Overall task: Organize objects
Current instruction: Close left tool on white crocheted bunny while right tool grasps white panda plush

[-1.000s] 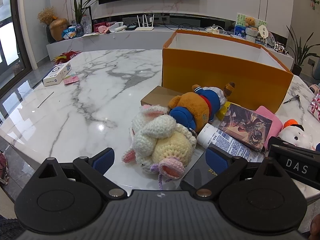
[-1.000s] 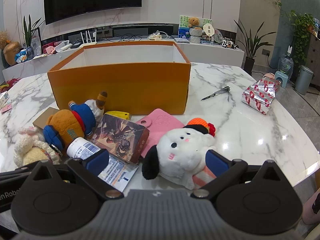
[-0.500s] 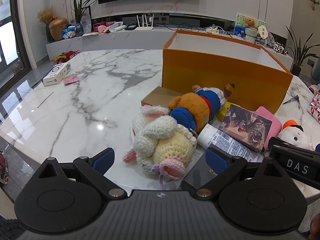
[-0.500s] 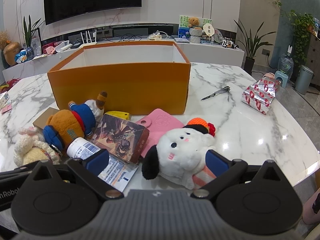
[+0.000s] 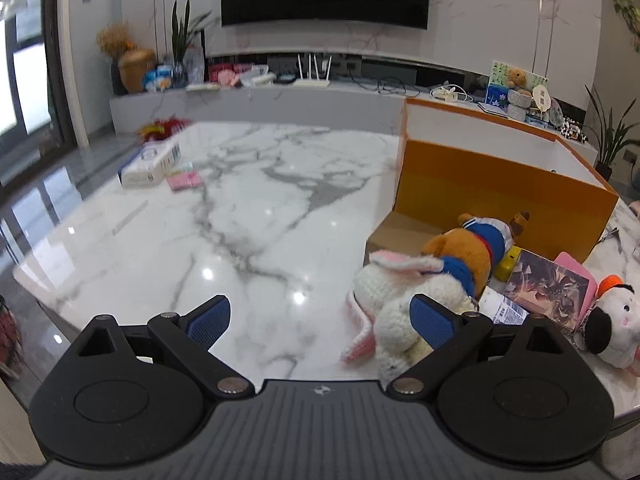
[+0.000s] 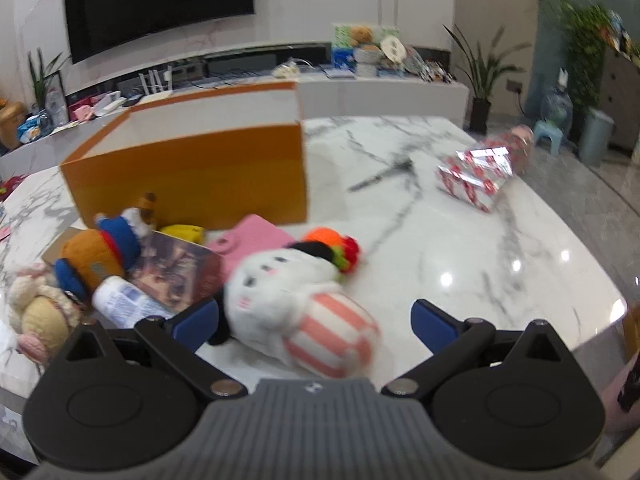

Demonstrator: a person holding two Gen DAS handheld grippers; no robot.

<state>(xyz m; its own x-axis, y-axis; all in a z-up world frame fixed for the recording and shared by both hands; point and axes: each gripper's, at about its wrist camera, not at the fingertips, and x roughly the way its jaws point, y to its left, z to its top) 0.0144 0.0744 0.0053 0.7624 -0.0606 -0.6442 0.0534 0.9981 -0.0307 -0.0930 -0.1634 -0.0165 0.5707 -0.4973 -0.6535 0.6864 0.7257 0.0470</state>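
Note:
An open orange box [image 5: 500, 184] [image 6: 192, 172] stands on the marble table [image 5: 248, 224]. Toys lie in front of it: a crocheted white rabbit [image 5: 396, 300] [image 6: 36, 308], an orange bear in blue [image 5: 468, 252] [image 6: 100, 256], a picture card box [image 5: 548, 288] [image 6: 180, 268], a white tube [image 6: 124, 300], a pink pouch [image 6: 248, 240] and a white plush with striped body [image 6: 304, 308] [image 5: 612, 328]. My left gripper [image 5: 320, 320] is open over bare marble, its right finger against the rabbit. My right gripper [image 6: 316, 320] is open, with the white plush lying between its fingers.
A white carton [image 5: 150, 164] and pink notes [image 5: 185, 180] lie at the far left of the table. Scissors [image 6: 380, 176] and a red-patterned foil parcel [image 6: 476, 176] lie right of the orange box. A flat brown carton [image 5: 396, 232] sits behind the rabbit. A low cabinet with clutter runs behind.
Both views swung: the left gripper shifted left so the rabbit now sits at its right finger. The right gripper moved right and forward, and the white plush now lies between its fingers.

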